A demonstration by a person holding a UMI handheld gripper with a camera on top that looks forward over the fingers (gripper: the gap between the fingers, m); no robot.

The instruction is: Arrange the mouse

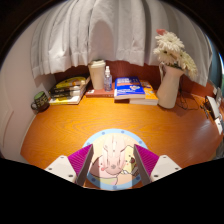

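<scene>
A round mouse pad (113, 158) with a blue rim and a cartoon picture lies on the orange-brown desk (110, 120), at its near edge. My gripper (113, 168) hovers over it and is open. The magenta pads (82, 161) stand wide apart, one at each side of the mouse pad. Nothing is held between them. I see no mouse anywhere in this view.
Along the back of the desk, under a white curtain, stand a pile of books (68, 88) on the left, a beige cup (98, 75), a blue book stack (133, 90) and a white vase (170, 86) with flowers. A small dark object (40, 100) sits at far left.
</scene>
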